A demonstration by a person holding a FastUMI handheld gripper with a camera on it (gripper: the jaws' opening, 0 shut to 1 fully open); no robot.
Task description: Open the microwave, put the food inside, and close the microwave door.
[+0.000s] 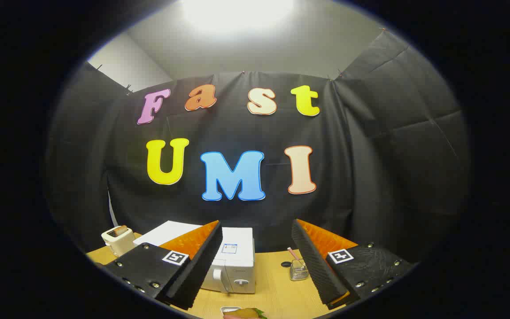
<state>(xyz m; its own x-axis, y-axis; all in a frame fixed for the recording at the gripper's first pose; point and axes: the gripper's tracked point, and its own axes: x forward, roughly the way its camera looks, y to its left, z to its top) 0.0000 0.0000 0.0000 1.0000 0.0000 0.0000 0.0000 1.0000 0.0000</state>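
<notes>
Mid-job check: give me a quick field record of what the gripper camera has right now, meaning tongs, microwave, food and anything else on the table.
tongs: open, holding nothing, raised above the table
microwave: white, door closed, ahead between the fingers, partly behind the left one
food: on a small dish, nearest the camera, in front of the microwave
toaster: white, left of the microwave
wire holder: right of the microwave, sticks inside
table: light wood

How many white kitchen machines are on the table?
2. The microwave sits beyond the open fingers of the hand-held gripper, partly behind one finger. The toaster stands beside it, near the table's corner. Others may be hidden.
</notes>
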